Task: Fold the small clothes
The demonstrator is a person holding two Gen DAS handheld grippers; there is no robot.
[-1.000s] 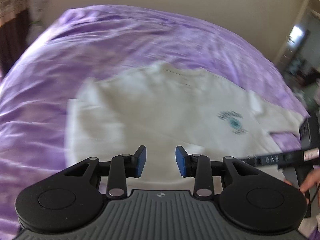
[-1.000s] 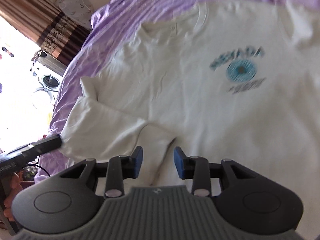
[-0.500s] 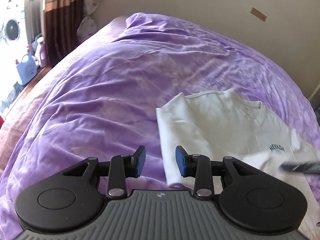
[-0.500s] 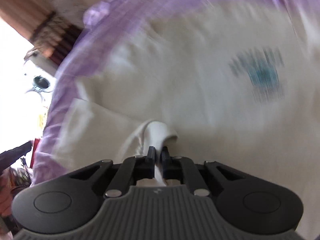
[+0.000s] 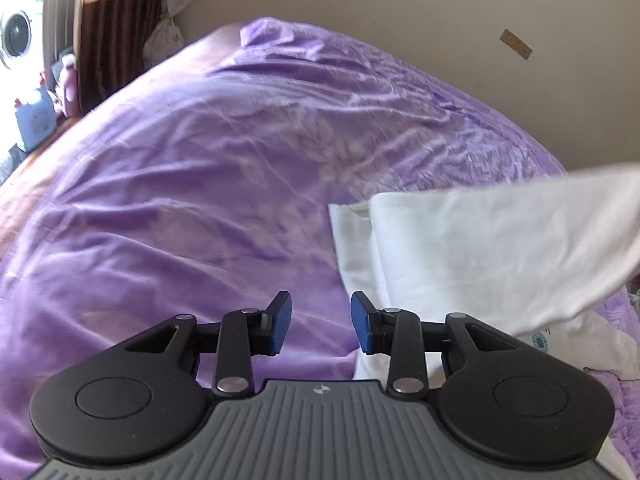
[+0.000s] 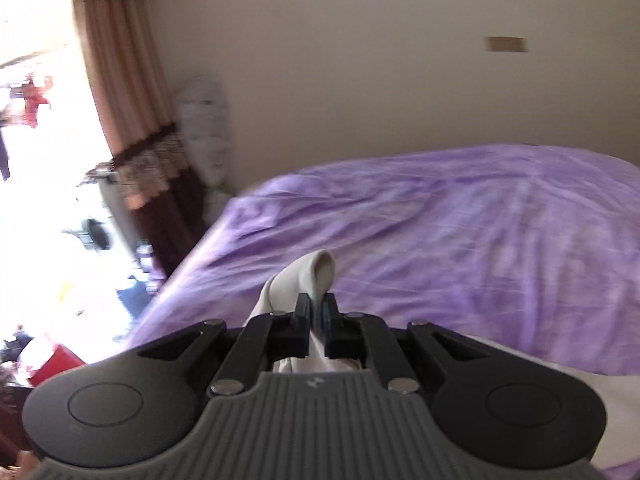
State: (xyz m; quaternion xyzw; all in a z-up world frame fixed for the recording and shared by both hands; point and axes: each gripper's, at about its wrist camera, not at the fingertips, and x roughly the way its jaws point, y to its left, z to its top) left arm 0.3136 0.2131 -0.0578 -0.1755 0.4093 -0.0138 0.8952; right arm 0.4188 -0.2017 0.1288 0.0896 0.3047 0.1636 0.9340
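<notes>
A white T-shirt (image 5: 472, 248) with a teal chest print lies on the purple bedspread (image 5: 208, 184), at the right of the left wrist view. One part of it is lifted and hangs across the rest. My left gripper (image 5: 320, 322) is open and empty, low over the bedspread just left of the shirt's edge. My right gripper (image 6: 318, 322) is shut on a fold of the shirt (image 6: 304, 280), which sticks up between the jaws, and holds it raised above the bed (image 6: 460, 232).
A beige wall (image 5: 400, 12) runs behind the bed. A brown curtain (image 6: 132, 120) and bright window are at the left. A washing machine (image 5: 16, 36) and detergent bottles (image 5: 36, 120) stand on the floor beyond the bed's left edge.
My right gripper closed on a fold of the shirt and lifted it, tilting up toward the wall. My left gripper swung left off the shirt and stayed open.
</notes>
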